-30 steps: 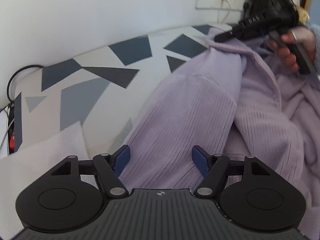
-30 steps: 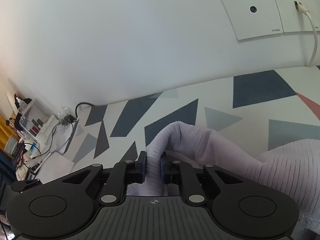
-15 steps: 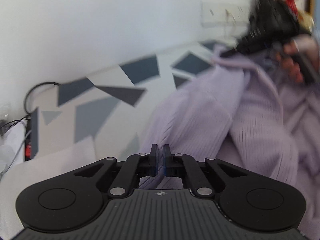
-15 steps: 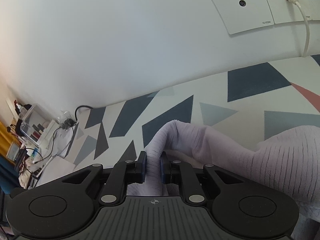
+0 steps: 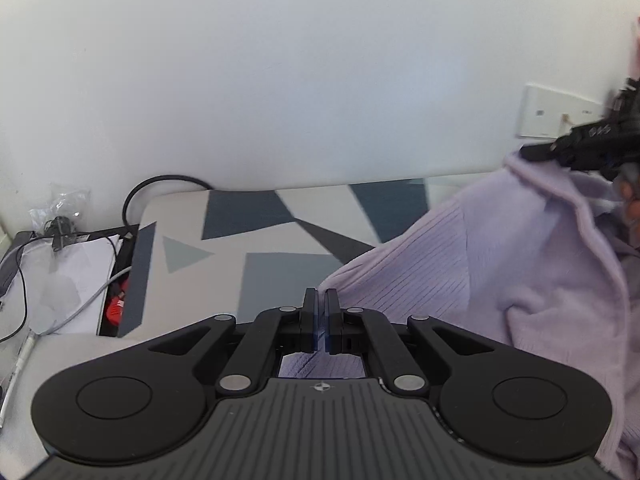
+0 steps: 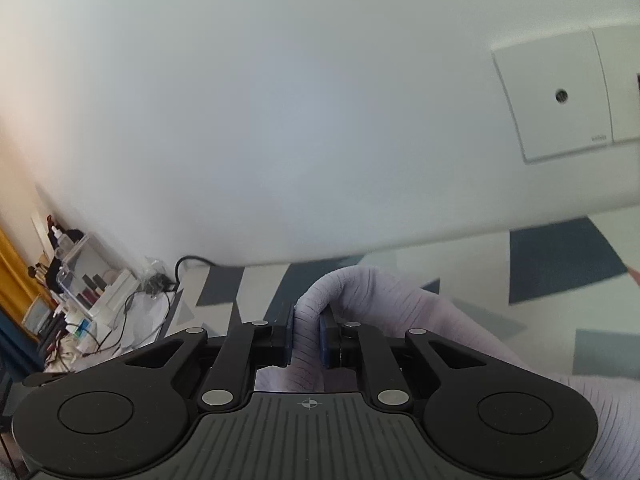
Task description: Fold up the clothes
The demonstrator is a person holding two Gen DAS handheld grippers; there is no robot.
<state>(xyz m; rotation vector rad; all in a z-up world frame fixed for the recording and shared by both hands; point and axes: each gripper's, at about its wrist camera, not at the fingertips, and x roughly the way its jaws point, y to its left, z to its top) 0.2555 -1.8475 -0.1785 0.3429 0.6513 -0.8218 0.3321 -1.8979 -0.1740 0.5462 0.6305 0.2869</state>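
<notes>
A lilac ribbed sweater [image 5: 500, 272] lies on the patterned bed cover [image 5: 260, 240] and is lifted at two places. My left gripper [image 5: 321, 300] is shut on the sweater's near edge, and lilac cloth shows under its linkage. In the left wrist view the right gripper [image 5: 536, 152] sits at the far right, pinching the sweater's raised top edge. In the right wrist view my right gripper [image 6: 307, 320] is shut on a thick fold of the sweater [image 6: 400, 312], which bulges up between the blue pads.
A white wall with socket plates [image 5: 556, 112] [image 6: 556, 96] runs behind the bed. A black cable [image 5: 160, 184], white paper [image 5: 72, 264] and a red item [image 5: 116, 308] lie off the bed's left end. A cluttered shelf [image 6: 72, 280] stands far left.
My left gripper went from wide open to shut on the sweater's edge, then rose and swung left. The right gripper rose with its fold still held.
</notes>
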